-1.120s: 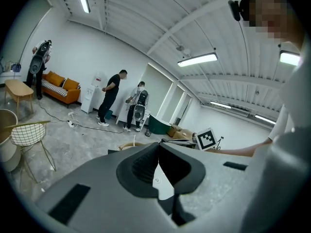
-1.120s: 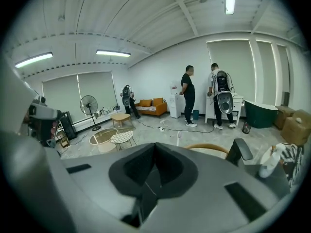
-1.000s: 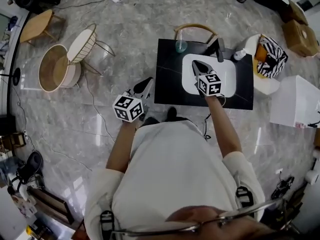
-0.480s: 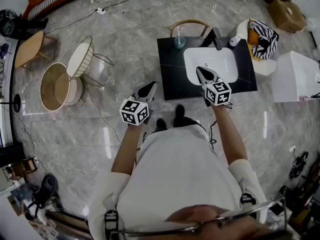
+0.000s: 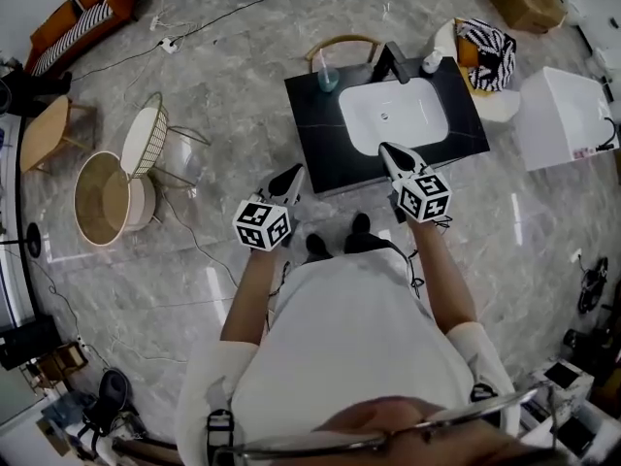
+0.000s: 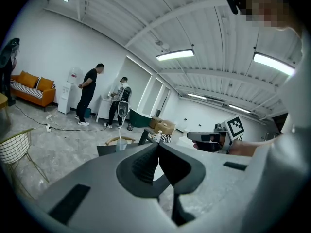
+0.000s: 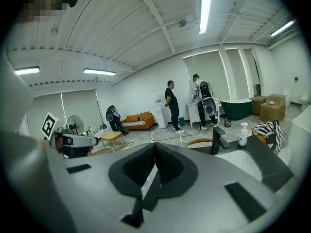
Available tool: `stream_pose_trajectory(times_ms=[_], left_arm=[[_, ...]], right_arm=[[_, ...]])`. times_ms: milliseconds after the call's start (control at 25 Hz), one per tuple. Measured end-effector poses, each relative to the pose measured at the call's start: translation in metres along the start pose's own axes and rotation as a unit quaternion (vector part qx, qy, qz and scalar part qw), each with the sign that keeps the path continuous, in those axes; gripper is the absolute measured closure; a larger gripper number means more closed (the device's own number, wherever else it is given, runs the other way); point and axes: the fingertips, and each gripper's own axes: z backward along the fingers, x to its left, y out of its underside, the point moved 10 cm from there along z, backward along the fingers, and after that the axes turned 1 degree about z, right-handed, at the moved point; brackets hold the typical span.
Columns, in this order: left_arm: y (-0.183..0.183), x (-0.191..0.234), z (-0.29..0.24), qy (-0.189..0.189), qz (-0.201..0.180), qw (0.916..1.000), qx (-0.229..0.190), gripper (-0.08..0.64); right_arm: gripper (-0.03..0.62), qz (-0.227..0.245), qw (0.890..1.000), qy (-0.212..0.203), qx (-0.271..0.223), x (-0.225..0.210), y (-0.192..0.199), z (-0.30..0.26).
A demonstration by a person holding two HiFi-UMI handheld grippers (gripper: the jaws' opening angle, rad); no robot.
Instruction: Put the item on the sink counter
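Left gripper (image 5: 289,177) and right gripper (image 5: 390,151) were both pinched together, empty, near the sink counter (image 5: 312,124). Probably needed to grab the item first, then set it flat on bare black top.

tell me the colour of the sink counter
The sink counter is black; the head view shows it best.

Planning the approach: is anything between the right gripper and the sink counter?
Nothing visible. The right gripper, shut and empty, is at the near edge of the sink counter; faucet and pump bottle stand at its far edge.
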Motion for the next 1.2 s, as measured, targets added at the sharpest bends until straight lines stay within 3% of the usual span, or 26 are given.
stream_pose_trajectory(times_ms=[320, 640, 1200], left_arm=[[-0.015, -0.033, -0.011, 0.0, -0.008, 0.9997, -0.022, 0.555], [-0.02, -0.059, -0.023, -0.027, -0.007, 0.9987, -0.042, 0.555], [-0.026, -0.083, -0.043, -0.041, -0.011, 0.9979, -0.049, 0.555]], right_arm=[[0.588, 0.001, 0.999, -0.03, -0.024, -0.007, -0.015, 0.029], [0.588, 0.019, 0.997, -0.071, -0.039, -0.026, -0.03, 0.044], [0.588, 0.017, 0.995, -0.089, -0.038, -0.059, -0.034, 0.057]])
